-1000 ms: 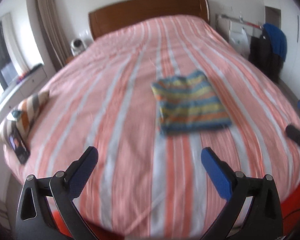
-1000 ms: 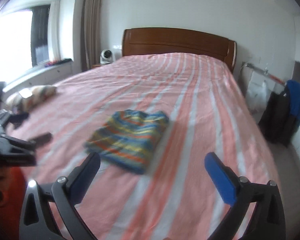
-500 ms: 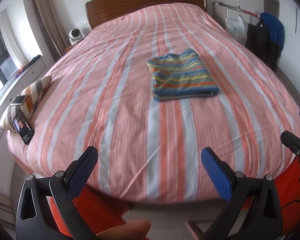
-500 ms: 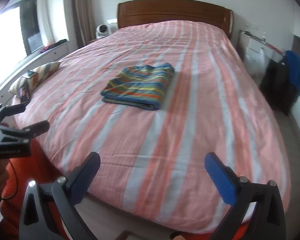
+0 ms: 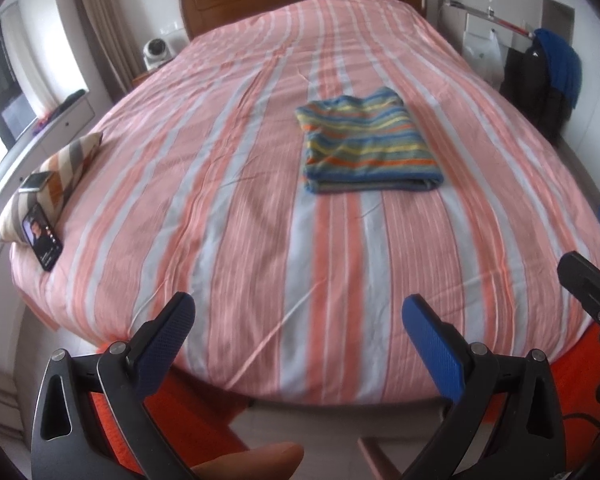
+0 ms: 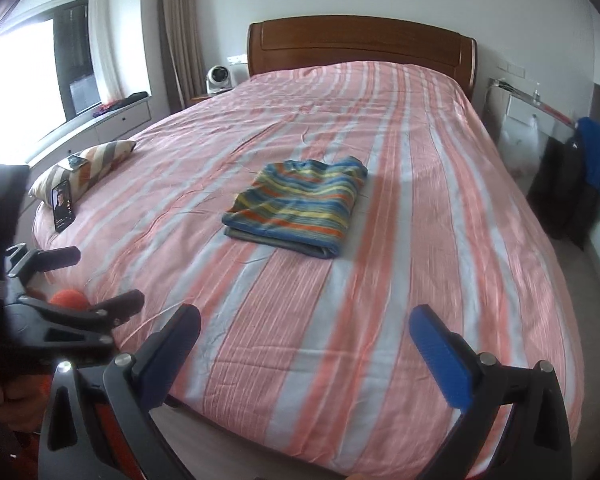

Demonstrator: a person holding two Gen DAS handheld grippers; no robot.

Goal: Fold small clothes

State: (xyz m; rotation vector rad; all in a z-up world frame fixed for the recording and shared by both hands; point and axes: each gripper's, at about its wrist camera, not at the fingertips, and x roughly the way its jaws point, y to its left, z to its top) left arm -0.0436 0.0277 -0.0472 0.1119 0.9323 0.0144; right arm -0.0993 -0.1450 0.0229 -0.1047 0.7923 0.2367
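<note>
A striped garment (image 5: 368, 140) in blue, yellow, green and orange lies folded into a neat rectangle in the middle of the bed (image 5: 240, 216); it also shows in the right wrist view (image 6: 300, 204). My left gripper (image 5: 296, 320) is open and empty, held off the foot of the bed, well short of the garment. My right gripper (image 6: 306, 328) is open and empty too, at the bed's near edge. The left gripper also shows at the left of the right wrist view (image 6: 76, 280).
A striped pillow (image 5: 56, 176) with a phone (image 5: 42, 236) leaning on it lies at the bed's left edge. A wooden headboard (image 6: 360, 46) stands at the far end. Dark and blue clothes (image 6: 580, 176) hang at the right. A window and low cabinet are at the left.
Both grippers have pulled back from the bed, away from the folded garment, which now looks farther off. The bed's foot edge has come into view. Both stay open.
</note>
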